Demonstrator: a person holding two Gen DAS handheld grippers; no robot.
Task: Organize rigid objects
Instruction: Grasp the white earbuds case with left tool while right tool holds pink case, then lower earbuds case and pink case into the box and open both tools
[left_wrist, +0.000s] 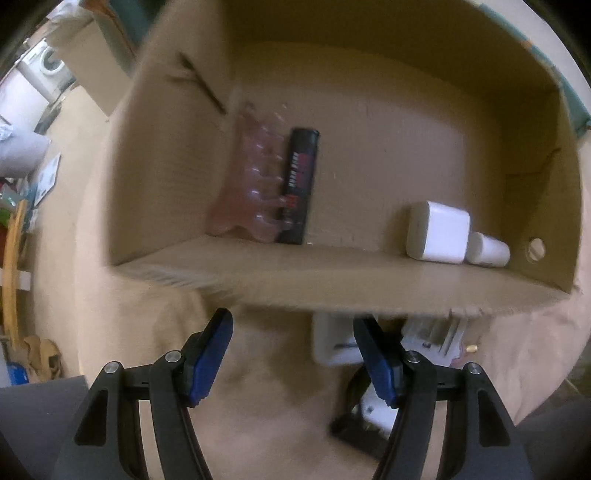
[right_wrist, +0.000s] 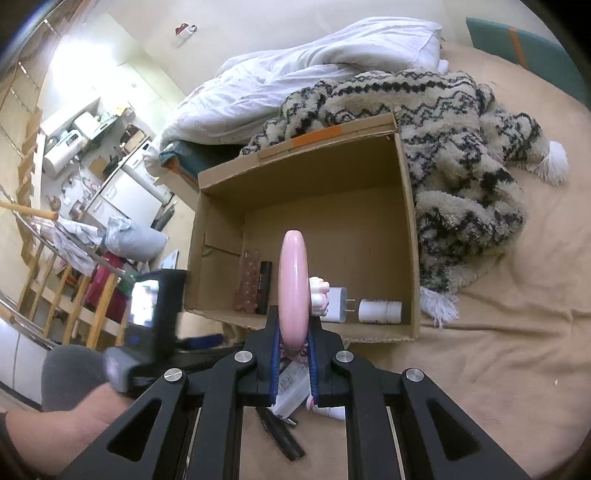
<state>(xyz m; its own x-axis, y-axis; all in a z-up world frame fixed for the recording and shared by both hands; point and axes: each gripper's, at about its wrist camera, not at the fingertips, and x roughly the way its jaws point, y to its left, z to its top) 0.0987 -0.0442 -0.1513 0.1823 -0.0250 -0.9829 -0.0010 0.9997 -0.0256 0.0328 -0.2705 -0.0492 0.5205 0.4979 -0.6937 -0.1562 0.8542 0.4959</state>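
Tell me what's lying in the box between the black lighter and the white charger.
Nothing. In the left wrist view the cardboard box floor is bare between the black lighter and the white charger; the right wrist view hides that stretch behind the pink disc.

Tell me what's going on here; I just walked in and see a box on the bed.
A person with a gripper in each hand is sorting small items into a cardboard box on the bed. The right gripper is shut on a pink disc-shaped item, held on edge in front of the box. The left gripper is open and empty, above a few loose items on the sheet. Inside the box lie a black tube, a clear pinkish piece, a white charger and a small white bottle.
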